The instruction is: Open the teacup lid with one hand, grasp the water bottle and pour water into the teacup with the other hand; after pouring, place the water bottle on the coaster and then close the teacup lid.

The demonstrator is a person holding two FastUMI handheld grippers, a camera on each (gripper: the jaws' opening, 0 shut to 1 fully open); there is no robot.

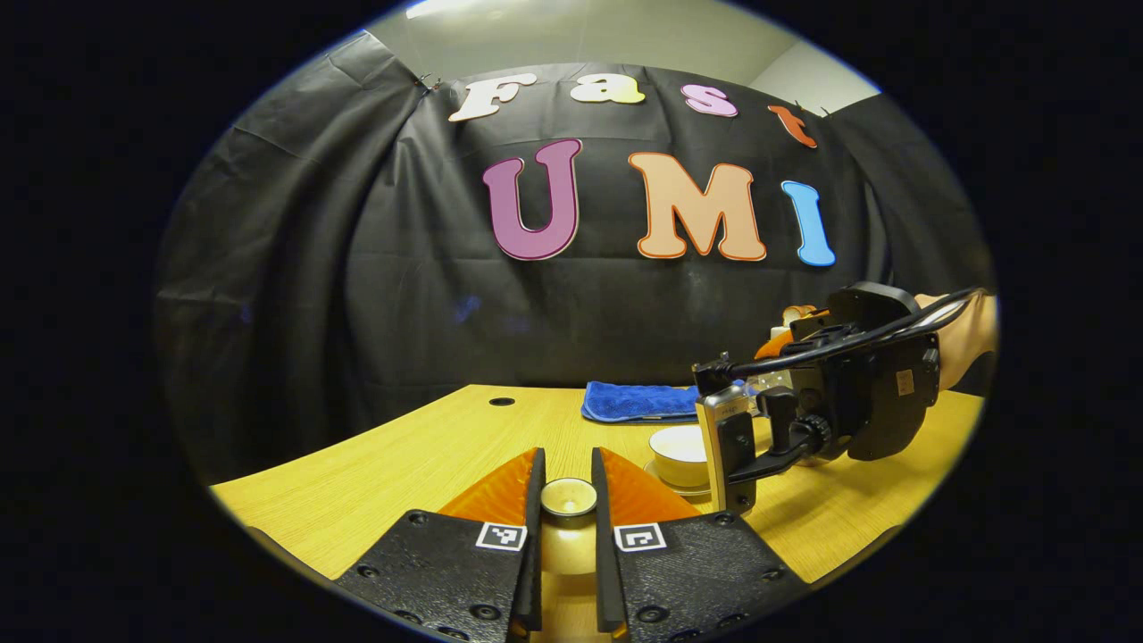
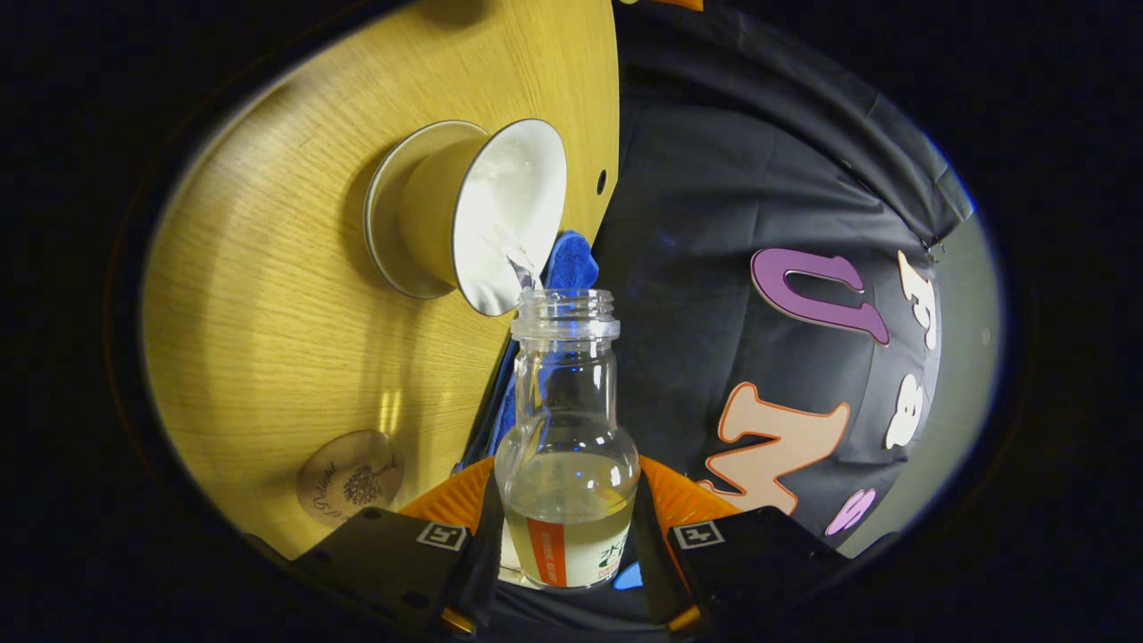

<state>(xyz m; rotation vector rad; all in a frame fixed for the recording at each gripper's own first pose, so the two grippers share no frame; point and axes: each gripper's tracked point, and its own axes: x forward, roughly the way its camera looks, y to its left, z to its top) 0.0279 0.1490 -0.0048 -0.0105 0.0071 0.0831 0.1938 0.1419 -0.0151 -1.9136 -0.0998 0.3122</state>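
My left gripper [image 1: 568,473] is shut on the knob of the cream teacup lid [image 1: 569,536] and holds it above the table's near side. The open teacup [image 1: 679,446] stands on its saucer [image 1: 683,488] to the right, with the right gripper [image 1: 741,442] leaning over it. In the right gripper view, my right gripper [image 2: 567,500] is shut on a clear water bottle [image 2: 567,429], tipped with its mouth at the rim of the teacup [image 2: 504,210]. A thin stream of water runs into the cup. The bottle is partly full. A round coaster [image 2: 350,478] lies on the table beside the gripper.
A folded blue cloth [image 1: 638,402] lies at the back of the wooden table [image 1: 429,464], behind the cup. A small round hole [image 1: 502,402] is in the tabletop at the back left. A hand [image 1: 969,335] holds the right gripper.
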